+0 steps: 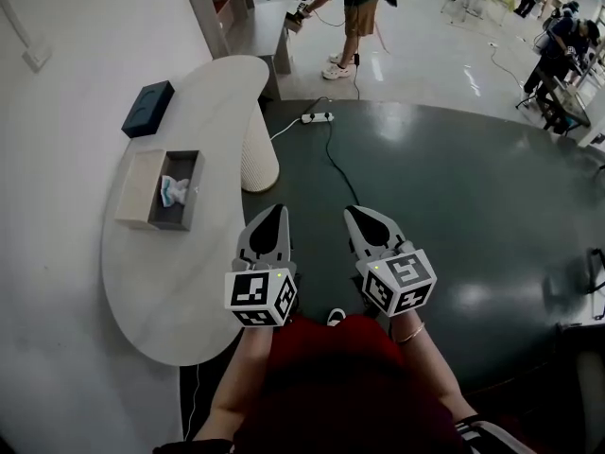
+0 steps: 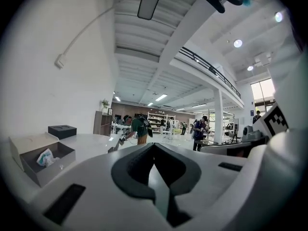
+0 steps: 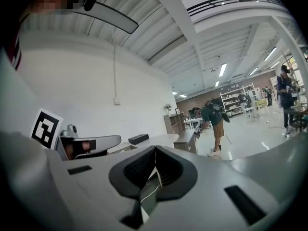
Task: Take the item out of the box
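An open grey box (image 1: pixel 178 193) rests on the curved white table (image 1: pixel 203 282), its beige lid (image 1: pixel 138 187) lying flat to its left. Inside lies a small white and teal item (image 1: pixel 173 191), which also shows in the left gripper view, item (image 2: pixel 46 158) in box (image 2: pixel 48 166). My left gripper (image 1: pixel 267 231) hovers over the table's right edge, right of and nearer than the box, jaws shut and empty. Beside it, over the dark floor, my right gripper (image 1: pixel 369 227) is also shut with nothing in it.
A dark blue box (image 1: pixel 147 108) sits at the table's far end. A power strip (image 1: pixel 317 117) and its cable lie on the dark floor (image 1: pixel 454 216) ahead. A person (image 1: pixel 352 17) stands beyond by a shelf unit; others work at the far right.
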The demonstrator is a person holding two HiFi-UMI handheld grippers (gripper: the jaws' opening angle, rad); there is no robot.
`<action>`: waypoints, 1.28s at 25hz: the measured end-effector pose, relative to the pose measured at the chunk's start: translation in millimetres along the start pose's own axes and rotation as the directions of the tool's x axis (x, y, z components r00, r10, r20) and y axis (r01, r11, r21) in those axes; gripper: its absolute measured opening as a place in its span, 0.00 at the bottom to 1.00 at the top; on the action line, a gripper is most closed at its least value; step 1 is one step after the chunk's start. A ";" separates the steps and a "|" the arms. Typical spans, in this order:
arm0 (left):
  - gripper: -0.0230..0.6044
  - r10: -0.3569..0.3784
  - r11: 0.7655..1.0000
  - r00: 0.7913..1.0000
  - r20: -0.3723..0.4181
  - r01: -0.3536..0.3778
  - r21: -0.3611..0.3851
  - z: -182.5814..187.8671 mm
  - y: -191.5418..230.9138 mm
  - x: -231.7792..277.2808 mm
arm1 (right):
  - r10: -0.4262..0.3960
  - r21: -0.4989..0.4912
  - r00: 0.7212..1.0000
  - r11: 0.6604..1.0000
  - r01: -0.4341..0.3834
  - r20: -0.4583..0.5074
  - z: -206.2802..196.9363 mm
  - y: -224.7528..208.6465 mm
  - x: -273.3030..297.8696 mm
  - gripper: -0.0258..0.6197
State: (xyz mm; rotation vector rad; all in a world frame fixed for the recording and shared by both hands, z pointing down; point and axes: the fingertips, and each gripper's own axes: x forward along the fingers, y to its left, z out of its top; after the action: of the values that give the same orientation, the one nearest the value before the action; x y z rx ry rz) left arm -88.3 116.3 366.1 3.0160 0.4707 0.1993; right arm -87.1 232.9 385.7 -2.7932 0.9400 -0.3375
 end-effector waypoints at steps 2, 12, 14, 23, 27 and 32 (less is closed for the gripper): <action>0.07 0.016 1.000 1.000 0.000 -0.016 0.013 0.0 -1.7 -0.8 | -0.006 0.014 1.000 1.000 0.006 -0.001 0.1 -5.7 -3.5 0.06; 0.07 0.049 0.998 0.999 0.020 -0.049 0.028 8.5 -9.0 3.8 | -0.047 0.034 0.999 0.998 0.047 -0.004 0.2 -30.2 -17.0 0.06; 0.07 0.044 0.998 0.999 0.015 -0.044 0.037 7.6 -12.5 6.1 | -0.047 0.038 0.999 0.998 0.047 -0.005 0.3 -33.4 -17.6 0.06; 0.07 0.035 0.998 0.999 -0.017 -0.034 0.061 -1.1 -14.4 22.2 | -0.079 0.051 0.997 0.996 0.079 -0.004 -1.7 -52.0 -11.7 0.06; 0.07 0.036 0.997 0.999 -0.019 -0.035 0.063 -0.1 -11.9 33.7 | -0.092 0.050 0.996 0.994 0.092 -0.005 1.1 -61.6 -8.2 0.06; 0.07 0.026 0.997 0.999 -0.032 -0.024 0.074 -5.8 -6.9 50.3 | -0.111 0.048 0.994 0.993 0.111 -0.010 0.8 -73.6 5.0 0.06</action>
State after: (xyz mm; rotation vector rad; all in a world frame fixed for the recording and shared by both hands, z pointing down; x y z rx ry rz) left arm -43.6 138.7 376.9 3.0967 0.4527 0.2387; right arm -41.0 287.7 403.0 -2.8076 0.7690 -0.3810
